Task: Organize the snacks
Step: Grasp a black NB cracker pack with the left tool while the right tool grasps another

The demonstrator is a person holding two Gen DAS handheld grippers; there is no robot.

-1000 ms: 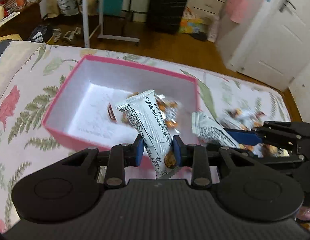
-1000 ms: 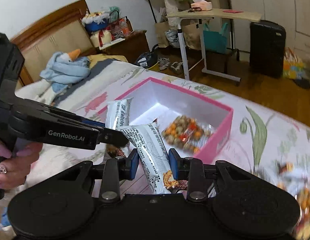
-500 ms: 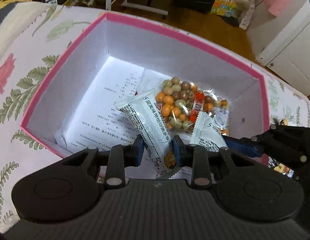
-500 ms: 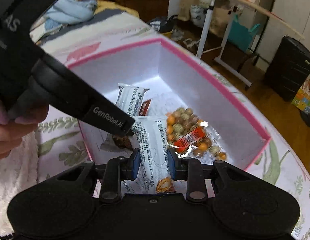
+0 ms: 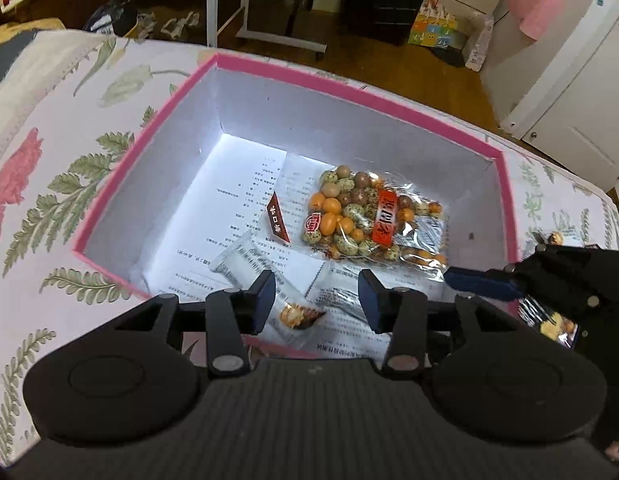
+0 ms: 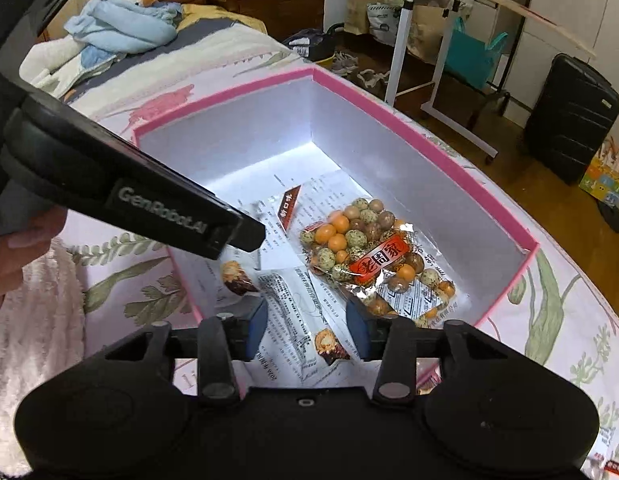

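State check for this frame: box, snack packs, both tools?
Pink box: open, lidless, on the bed.
Bag of coated nuts: flat inside box.
Left white packet: released, lying in box.
Right white packet: released, lying in box.
Left tool: just opened, empty.
Right tool: just opened, empty.

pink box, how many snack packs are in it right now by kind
white printed snack packets: 2, one under the left gripper at, one under the right gripper at
clear bag of mixed coated nuts: 1
total: 3 in the pink box
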